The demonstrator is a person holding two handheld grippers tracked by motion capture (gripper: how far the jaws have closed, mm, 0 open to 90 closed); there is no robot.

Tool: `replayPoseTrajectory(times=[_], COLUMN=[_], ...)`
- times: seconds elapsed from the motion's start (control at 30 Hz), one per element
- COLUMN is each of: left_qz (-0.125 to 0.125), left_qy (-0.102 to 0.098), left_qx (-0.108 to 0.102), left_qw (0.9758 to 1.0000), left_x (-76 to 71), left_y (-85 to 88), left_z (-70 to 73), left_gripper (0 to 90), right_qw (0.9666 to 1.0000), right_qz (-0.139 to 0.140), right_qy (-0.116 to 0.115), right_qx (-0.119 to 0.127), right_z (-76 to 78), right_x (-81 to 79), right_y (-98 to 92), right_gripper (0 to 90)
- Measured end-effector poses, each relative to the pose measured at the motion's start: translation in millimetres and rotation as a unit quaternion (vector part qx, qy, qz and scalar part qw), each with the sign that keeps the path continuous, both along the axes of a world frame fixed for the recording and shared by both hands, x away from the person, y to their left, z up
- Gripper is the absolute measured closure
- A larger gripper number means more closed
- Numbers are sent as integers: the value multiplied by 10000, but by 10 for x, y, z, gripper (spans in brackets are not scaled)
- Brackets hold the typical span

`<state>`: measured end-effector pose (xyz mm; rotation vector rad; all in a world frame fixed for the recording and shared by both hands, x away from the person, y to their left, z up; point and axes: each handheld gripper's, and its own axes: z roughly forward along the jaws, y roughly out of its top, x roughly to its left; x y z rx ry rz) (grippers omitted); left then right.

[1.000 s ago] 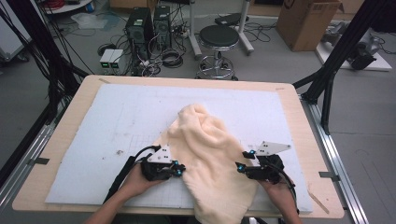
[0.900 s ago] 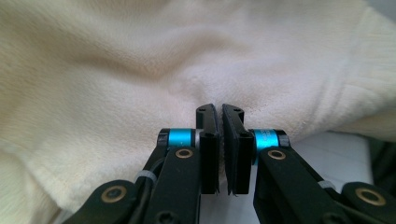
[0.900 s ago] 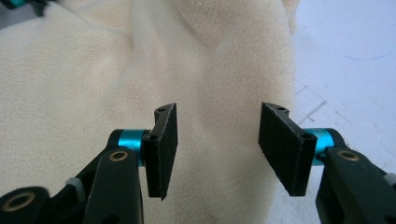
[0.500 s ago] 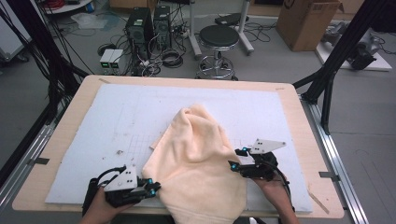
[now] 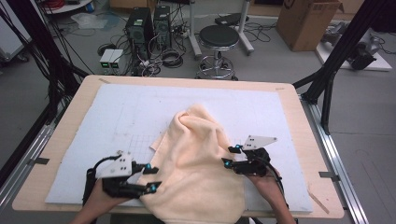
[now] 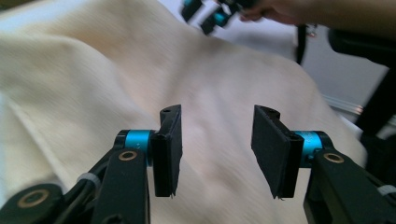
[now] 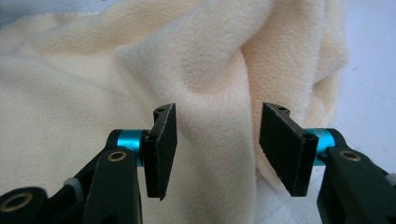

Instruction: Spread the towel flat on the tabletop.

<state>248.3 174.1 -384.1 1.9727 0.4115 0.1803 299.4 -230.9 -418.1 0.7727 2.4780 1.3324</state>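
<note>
A cream fleece towel [image 5: 198, 158] lies crumpled on the front middle of the white mat, its near part hanging over the table's front edge. My left gripper [image 5: 152, 177] is at the towel's left edge. Its jaws have just been opening and stand apart over the cloth [image 6: 93, 79] with nothing pinched between them [image 6: 215, 140]. My right gripper [image 5: 230, 156] is at the towel's right side, open. In the right gripper view a raised fold [image 7: 219, 70] lies beyond the gap [image 7: 217, 144], and the pads do not press on it. The right gripper [image 6: 205, 14] also appears far off in the left gripper view.
The white mat [image 5: 140, 107] covers a wooden table [image 5: 299, 121]. On the floor beyond the table's far edge stand a black stool [image 5: 218, 37], computer towers [image 5: 149, 23] with cables, and a cardboard box [image 5: 310, 18]. Black frame legs [image 5: 334, 60] rise at both sides.
The left gripper dragged the towel's left edge toward the front left, spreading the cloth, then opened and let go. The right gripper barely shifted and stayed open.
</note>
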Motion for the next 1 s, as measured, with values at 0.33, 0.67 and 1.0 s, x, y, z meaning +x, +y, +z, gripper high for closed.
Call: replayPoseTrajectory(times=[0.33,0.67,1.0], left_qz=[651,1361,1420], left_qy=[48,496,735], left_qx=[-162,353,1090], left_qw=[9977,9888,9811], left_x=[862,1306,1353], left_y=[-336,-507,-613], left_z=[-40,-291,-495], left_gripper=[510,424,656], right_qw=[9991,9980,9983], right_qz=[-314,-545,-475], right_qy=[-15,93,301], right_qx=[285,291,122], right_z=[49,-35,-113], right_x=[156,323,409], right_y=[-111,-129,-48], right_gripper=[469,469,506])
